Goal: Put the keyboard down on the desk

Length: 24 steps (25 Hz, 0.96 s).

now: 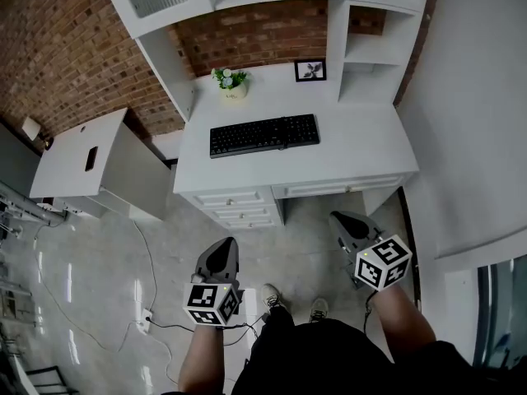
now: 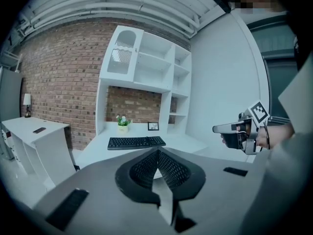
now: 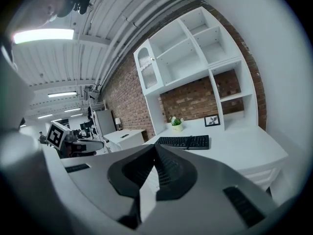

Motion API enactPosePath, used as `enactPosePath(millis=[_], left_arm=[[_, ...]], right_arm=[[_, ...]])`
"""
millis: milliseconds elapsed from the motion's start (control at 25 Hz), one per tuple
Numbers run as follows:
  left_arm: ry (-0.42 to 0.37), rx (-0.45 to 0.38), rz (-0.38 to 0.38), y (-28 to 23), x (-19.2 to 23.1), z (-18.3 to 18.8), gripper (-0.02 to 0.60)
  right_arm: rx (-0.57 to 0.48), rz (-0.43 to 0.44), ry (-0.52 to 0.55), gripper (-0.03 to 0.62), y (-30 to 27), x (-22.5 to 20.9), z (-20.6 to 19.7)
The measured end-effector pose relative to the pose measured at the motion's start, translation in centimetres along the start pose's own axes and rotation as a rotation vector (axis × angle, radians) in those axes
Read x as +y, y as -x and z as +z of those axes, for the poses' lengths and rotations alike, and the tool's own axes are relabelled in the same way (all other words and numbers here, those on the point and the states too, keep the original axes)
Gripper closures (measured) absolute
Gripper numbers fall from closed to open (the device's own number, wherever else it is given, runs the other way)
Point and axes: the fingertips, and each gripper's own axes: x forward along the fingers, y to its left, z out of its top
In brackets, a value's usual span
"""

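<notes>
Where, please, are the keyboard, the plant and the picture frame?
keyboard [image 1: 263, 135], head view, middle of its keys
plant [image 1: 230, 78], head view, its leaves
picture frame [image 1: 310, 71], head view, middle of its glass

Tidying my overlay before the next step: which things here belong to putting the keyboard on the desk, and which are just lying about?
Job: keyboard, flat on the desk; left gripper and right gripper, both shut, empty, short of the desk.
Lying about: potted plant, picture frame, floor cable.
</notes>
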Motion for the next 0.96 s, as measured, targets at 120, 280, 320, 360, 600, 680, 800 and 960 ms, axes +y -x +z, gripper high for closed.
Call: enactPosePath(millis=[120, 280, 320, 360, 600, 680, 800, 960], left_arm=[[0.003, 0.001, 0.01, 0.3, -1.7, -0.1, 0.563], [0.009, 0.003, 0.021, 0.7, -3.7, -0.4, 0.563], [0.01, 0.003, 0.023, 0.8, -4.1, -0.5, 0.563], [0.011, 0.003, 0.025, 0.8, -4.4, -0.5, 0.563], [0.007, -0.002, 0.032, 1.0, -6.0, -0.2, 0.563], [0.023, -0.008, 0.029, 1.0, -6.3, -0.1, 0.563], [0.036, -0.013, 0.031, 0.5, -6.7, 0.0, 0.563], [0.048, -0.007, 0.027, -0.2, -7.3, -0.3, 0.563]], right_arm=[[0.002, 0.014, -0.004, 0.577, 1.3, -0.7, -0.1], [0.007, 0.033, -0.004, 0.577, 2.7, -1.3, -0.2], [0.007, 0.036, -0.003, 0.577, 3.0, -1.4, -0.2], [0.006, 0.039, -0.002, 0.577, 3.3, -1.6, -0.2], [0.005, 0.053, 0.0, 0.577, 4.3, -2.0, 0.0], [0.003, 0.055, 0.001, 0.577, 4.6, -2.1, 0.2], [-0.002, 0.061, 0.002, 0.577, 4.6, -2.5, 0.5], [0.005, 0.065, -0.005, 0.577, 4.8, -3.1, 0.2]])
